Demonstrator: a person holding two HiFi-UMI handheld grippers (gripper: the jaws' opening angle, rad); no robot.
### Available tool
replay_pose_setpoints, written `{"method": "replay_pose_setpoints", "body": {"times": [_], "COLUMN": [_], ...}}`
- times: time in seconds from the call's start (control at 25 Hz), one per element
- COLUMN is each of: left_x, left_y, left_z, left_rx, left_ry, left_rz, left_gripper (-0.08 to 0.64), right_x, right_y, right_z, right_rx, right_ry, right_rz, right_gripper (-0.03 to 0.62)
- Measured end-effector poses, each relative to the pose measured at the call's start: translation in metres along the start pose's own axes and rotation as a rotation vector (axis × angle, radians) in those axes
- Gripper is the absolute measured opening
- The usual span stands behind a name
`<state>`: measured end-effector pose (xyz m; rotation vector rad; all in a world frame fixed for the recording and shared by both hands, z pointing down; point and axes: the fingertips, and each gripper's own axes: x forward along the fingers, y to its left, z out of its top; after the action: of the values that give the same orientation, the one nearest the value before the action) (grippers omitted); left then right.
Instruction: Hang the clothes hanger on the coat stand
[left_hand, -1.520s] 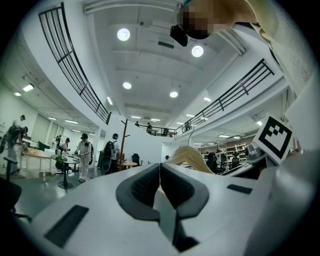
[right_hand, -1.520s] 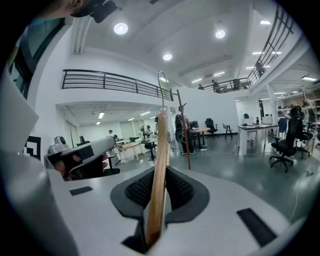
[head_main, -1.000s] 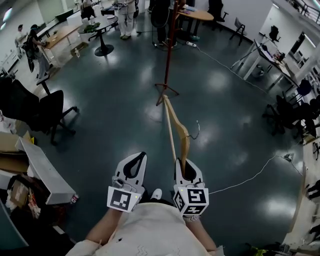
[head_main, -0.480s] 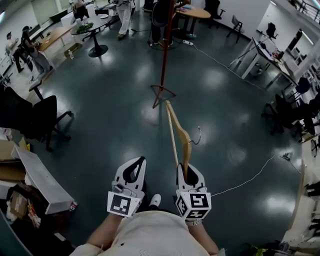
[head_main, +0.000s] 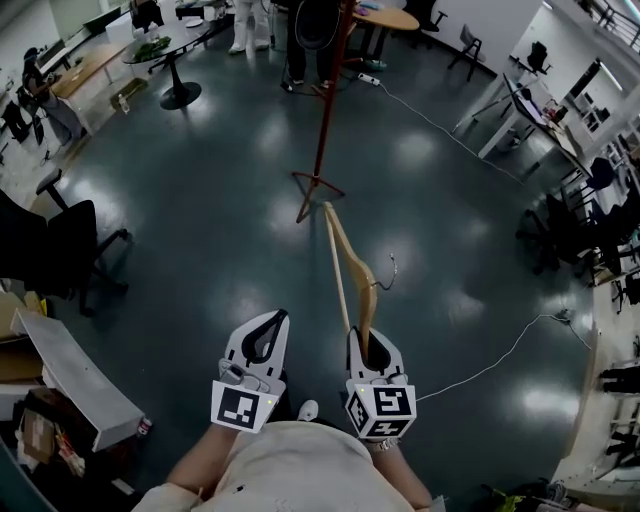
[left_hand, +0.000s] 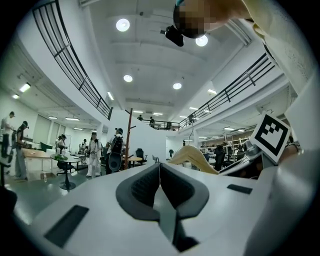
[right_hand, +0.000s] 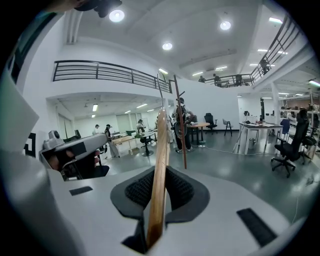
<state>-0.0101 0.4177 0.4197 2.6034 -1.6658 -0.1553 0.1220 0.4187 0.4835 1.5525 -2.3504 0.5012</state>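
Observation:
A wooden clothes hanger (head_main: 349, 262) with a metal hook (head_main: 388, 270) sticks out forward from my right gripper (head_main: 371, 343), which is shut on one end of it; in the right gripper view the hanger (right_hand: 159, 170) runs up between the closed jaws. The red-brown coat stand (head_main: 325, 110) stands on the dark floor some way ahead, its feet (head_main: 316, 190) just beyond the hanger's far tip. It also shows as a thin pole, the coat stand (right_hand: 180, 122), in the right gripper view. My left gripper (head_main: 262, 336) is held beside the right one, shut with nothing in it.
A black office chair (head_main: 60, 240) and a grey bench with boxes (head_main: 70, 375) stand at the left. A white cable (head_main: 490, 360) runs over the floor at the right. Round tables (head_main: 170, 50), desks (head_main: 520, 100) and several people stand far ahead.
Both grippers and the hanger have advanced over the floor toward the coat stand; the chair and bench at the left have slipped back. The grip on the hanger is unchanged.

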Motion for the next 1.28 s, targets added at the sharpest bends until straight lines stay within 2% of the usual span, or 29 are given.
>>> {"method": "replay_pose_setpoints", "body": {"times": [0.24, 0.52, 0.88, 1.28], "left_x": [0.045, 0.078, 0.106, 0.185], "left_y": [0.051, 0.078, 0.098, 0.128], "left_z": [0.002, 0.016, 0.008, 0.014], "left_rx": [-0.024, -0.027, -0.013, 0.026], "left_ry": [0.007, -0.017, 0.005, 0.001], "left_rz": [-0.075, -0.133, -0.115, -0.036], "left_gripper": [0.014, 0.014, 0.014, 0.014], "right_x": [0.07, 0.103, 0.132, 0.199], "right_y": [0.016, 0.018, -0.002, -0.048], "right_z": [0.03, 0.054, 0.083, 0.124], "right_rx": [0.007, 0.027, 0.037, 0.037], "right_ry": [0.002, -0.022, -0.064, -0.076], "right_rz": [-0.03, -0.081, -0.091, -0.055], "right_gripper": [0.066, 0.066, 0.066, 0.066]}}
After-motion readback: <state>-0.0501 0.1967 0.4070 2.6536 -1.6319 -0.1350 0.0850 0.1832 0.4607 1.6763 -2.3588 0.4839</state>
